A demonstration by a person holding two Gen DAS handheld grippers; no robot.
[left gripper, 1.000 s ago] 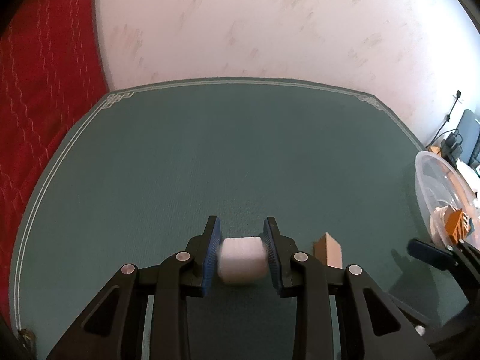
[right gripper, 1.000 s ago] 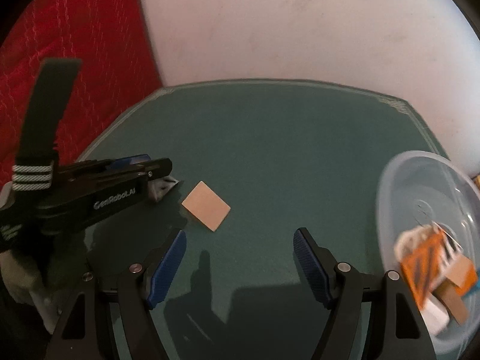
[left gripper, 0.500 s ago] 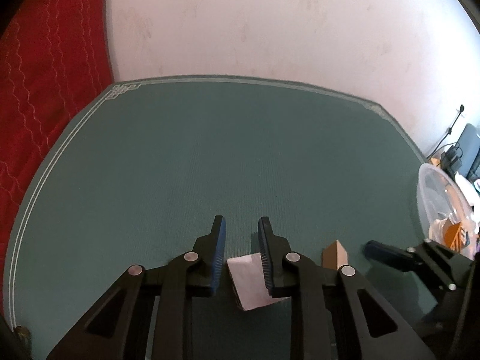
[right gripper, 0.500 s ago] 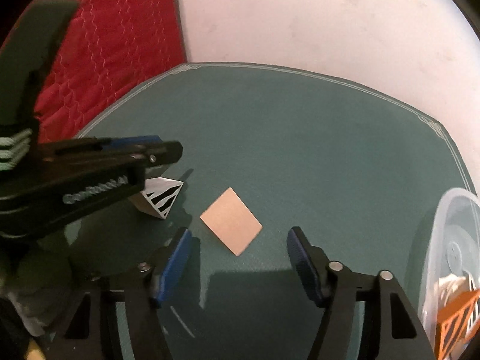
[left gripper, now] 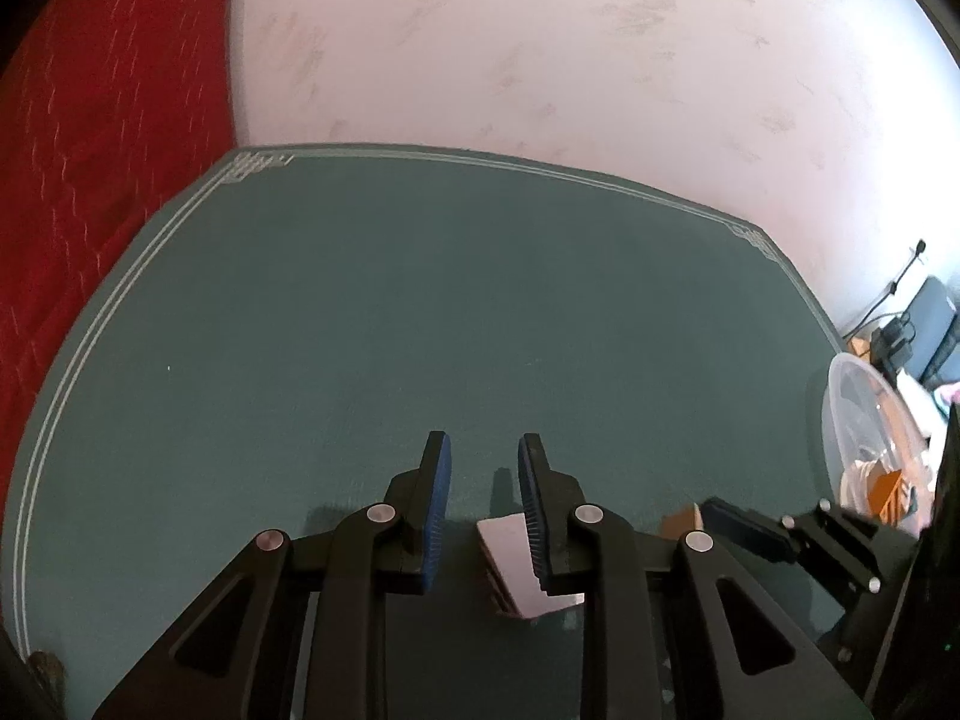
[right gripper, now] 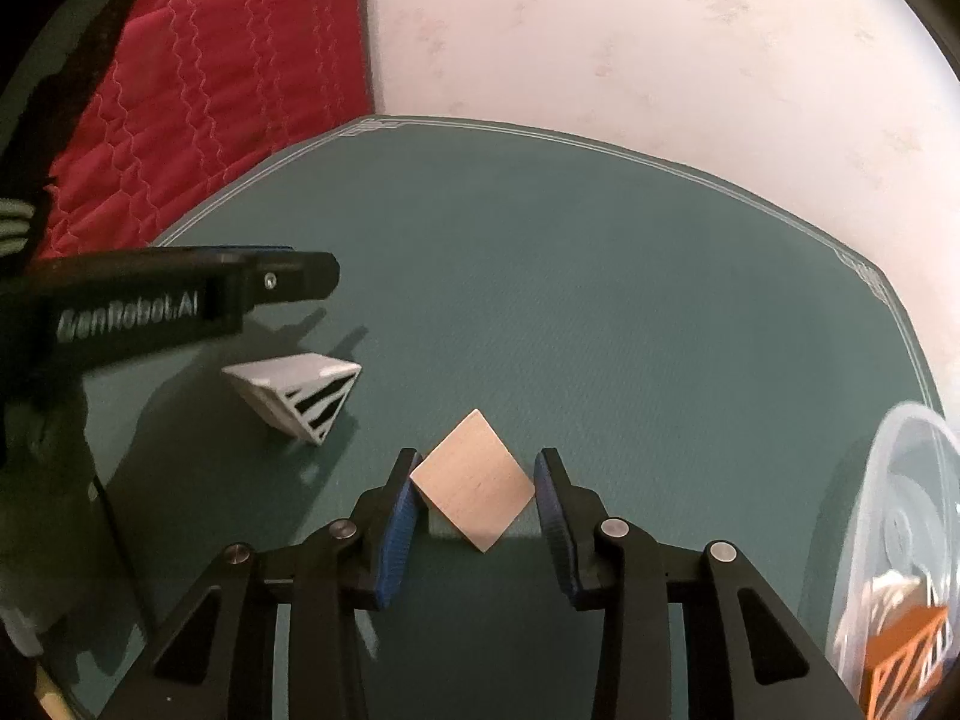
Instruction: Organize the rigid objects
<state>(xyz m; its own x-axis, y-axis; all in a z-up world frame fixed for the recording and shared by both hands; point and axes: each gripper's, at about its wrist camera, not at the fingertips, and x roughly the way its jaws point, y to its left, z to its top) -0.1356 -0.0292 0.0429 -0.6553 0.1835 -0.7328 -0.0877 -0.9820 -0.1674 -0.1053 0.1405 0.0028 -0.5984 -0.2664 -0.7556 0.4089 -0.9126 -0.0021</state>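
Only the right wrist view shows the wooden block (right gripper: 473,479) between the right gripper's (right gripper: 477,504) spread fingers; the striped white block (right gripper: 300,396) lies left of it, under the left gripper's (left gripper: 480,501) parted fingers, empty.

- Soft, fairly dim indoor light; the pale wall (left gripper: 540,60) reads brightest, slightly washed out.
- Shadows fall on the green desk (right gripper: 600,300) below the striped block (right gripper: 300,396) and the wooden tile (right gripper: 474,480).
- Strong fisheye bending, with dark vignetted corners.
- The left gripper (right gripper: 180,300) and plastic tub (right gripper: 912,540) look blurred in the right wrist view.
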